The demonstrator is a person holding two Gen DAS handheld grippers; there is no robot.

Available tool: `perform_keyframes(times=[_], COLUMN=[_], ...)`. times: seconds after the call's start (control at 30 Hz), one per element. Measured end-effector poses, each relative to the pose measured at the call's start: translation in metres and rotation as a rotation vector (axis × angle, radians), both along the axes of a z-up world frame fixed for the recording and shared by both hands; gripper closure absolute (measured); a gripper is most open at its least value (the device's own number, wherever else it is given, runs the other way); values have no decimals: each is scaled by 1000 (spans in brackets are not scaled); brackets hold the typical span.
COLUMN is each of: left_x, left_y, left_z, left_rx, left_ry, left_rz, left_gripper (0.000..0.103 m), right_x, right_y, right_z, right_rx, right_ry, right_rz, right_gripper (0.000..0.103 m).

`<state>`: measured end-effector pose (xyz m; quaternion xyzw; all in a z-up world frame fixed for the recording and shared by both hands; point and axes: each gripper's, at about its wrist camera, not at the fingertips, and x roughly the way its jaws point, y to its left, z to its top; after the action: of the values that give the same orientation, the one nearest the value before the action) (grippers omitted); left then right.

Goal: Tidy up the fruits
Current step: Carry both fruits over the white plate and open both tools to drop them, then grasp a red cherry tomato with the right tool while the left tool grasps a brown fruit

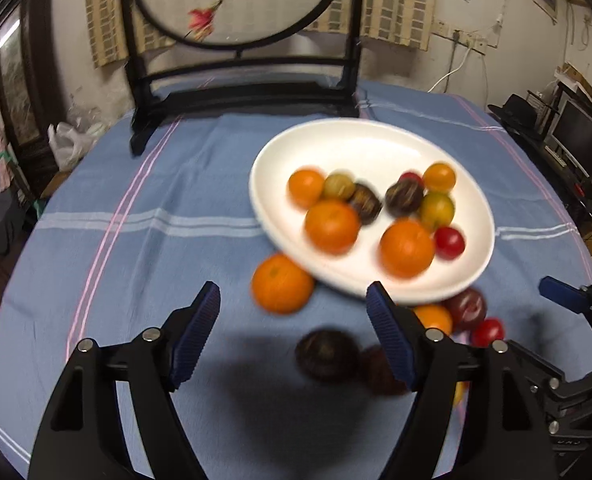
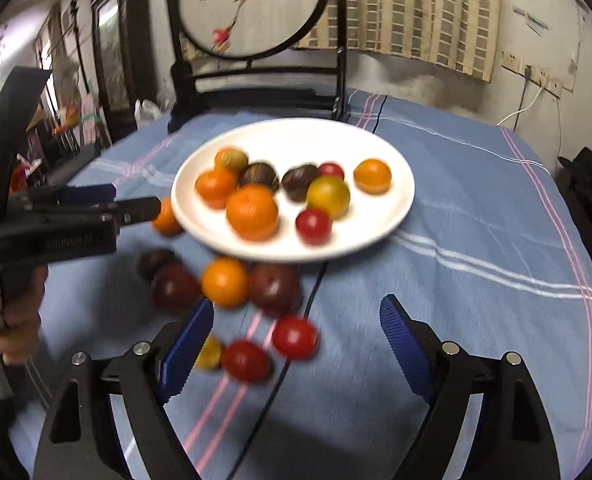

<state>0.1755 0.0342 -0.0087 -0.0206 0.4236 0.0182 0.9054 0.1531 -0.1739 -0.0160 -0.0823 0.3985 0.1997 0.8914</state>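
White plate (image 2: pixel 392 216) holds fruit; both tongs (image 1: pixel 294 312) (image 2: pixel 296 320) spread, empty.

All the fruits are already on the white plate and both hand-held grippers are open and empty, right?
Not quite. Only some fruits are on the white plate. Several still lie on the blue tablecloth in front of it, like an orange, a dark plum and a red tomato, as the right wrist view shows. The left hand-held gripper and right hand-held gripper are indeed open and empty.

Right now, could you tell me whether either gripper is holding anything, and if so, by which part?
Nothing is held. The left gripper and the right gripper are both open, with loose fruit lying beyond them near the white plate.
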Motion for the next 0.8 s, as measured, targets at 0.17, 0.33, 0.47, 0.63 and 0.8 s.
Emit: perform_keyframes(times=[0.17,0.33,0.47,0.63,0.8], left_x=[-20,-29,-30,-31,-31], left_y=[14,21,16,11,7], left_z=[-16,-27,-30,-32,-34], left_rx=[-5,-26,11,20,27], left_ry=[9,24,32,42,55], left_rz=[16,-2,-20,-47,-71], left_gripper=[27,27,27,27,27], right_x=[-29,-38,-36,-27,-15], right_y=[1,8,15,23,27], right_z=[-13,-24,-35,-39,-39], right_rx=[-64,-125,-125,-121,-98], right_ry=[3,33,82,90,106], right_rz=[16,33,50,55,44], right_gripper=[17,34,53,53,54])
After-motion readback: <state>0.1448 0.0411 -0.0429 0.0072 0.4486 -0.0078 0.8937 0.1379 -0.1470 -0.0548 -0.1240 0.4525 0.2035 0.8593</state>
